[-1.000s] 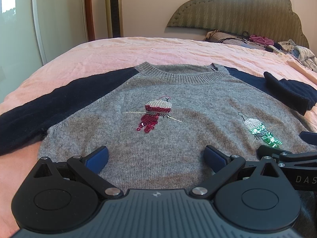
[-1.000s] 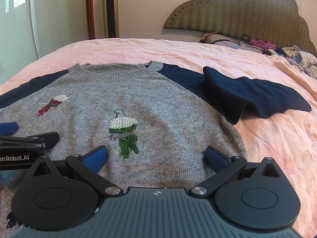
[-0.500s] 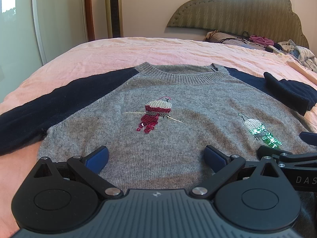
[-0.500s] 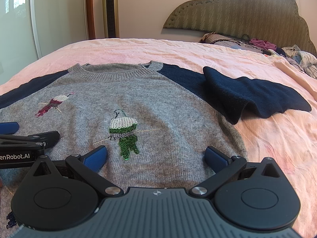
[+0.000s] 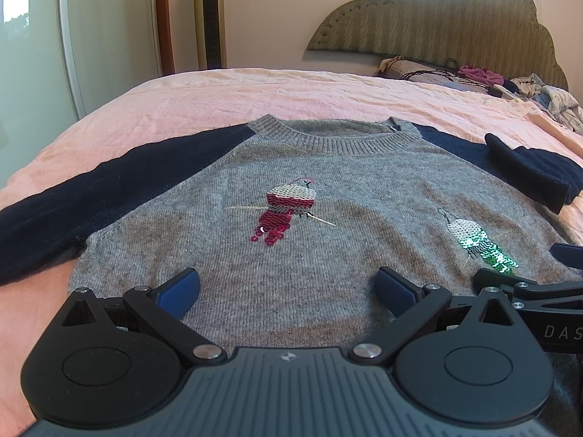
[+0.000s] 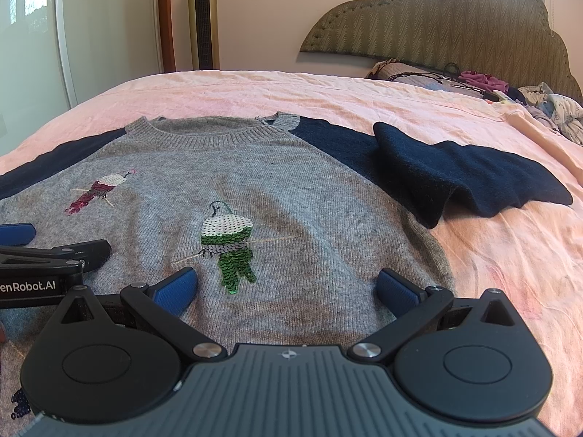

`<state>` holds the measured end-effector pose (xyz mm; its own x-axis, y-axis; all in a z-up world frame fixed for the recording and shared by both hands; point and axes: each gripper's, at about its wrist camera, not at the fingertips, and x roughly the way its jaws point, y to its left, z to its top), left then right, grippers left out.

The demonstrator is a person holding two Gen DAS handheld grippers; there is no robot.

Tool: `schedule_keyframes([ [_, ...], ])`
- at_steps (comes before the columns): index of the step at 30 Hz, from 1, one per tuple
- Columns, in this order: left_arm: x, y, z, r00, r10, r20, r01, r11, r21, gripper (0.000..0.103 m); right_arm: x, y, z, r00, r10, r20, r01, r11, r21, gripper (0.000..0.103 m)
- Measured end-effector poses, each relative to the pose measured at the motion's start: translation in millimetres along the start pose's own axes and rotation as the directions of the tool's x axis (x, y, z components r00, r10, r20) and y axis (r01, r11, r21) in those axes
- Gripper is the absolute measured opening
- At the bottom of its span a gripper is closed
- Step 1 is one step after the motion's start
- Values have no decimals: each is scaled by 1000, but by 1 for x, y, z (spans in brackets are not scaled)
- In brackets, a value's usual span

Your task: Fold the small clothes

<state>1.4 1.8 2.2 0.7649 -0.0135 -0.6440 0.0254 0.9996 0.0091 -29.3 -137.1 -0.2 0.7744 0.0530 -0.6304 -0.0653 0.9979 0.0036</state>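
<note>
A small grey sweater (image 5: pixel 328 182) with navy sleeves and sequin birds lies flat, front up, on the pink bed; it also shows in the right wrist view (image 6: pixel 291 189). Its left sleeve (image 5: pixel 91 196) stretches out sideways. Its right sleeve (image 6: pixel 455 178) is bunched and folded back on itself. My left gripper (image 5: pixel 288 286) is open, low over the sweater's lower left part. My right gripper (image 6: pixel 288 287) is open, low over the lower right part by the green bird (image 6: pixel 227 247). Both are empty.
The pink bedsheet (image 6: pixel 510 255) spreads all round the sweater. A pile of clothes and cables (image 6: pixel 492 87) lies by the padded headboard (image 6: pixel 437 25) at the far right. A tower fan (image 5: pixel 209 18) and a glass door stand beyond the bed's far left.
</note>
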Motion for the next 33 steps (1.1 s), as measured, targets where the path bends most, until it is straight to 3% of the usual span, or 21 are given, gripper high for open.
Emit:
schedule_keyframes([
  [33, 0, 1, 0, 1000, -5, 2, 5, 1000, -6, 103, 0, 0, 0, 1000, 3, 1, -3, 1000, -1, 103],
])
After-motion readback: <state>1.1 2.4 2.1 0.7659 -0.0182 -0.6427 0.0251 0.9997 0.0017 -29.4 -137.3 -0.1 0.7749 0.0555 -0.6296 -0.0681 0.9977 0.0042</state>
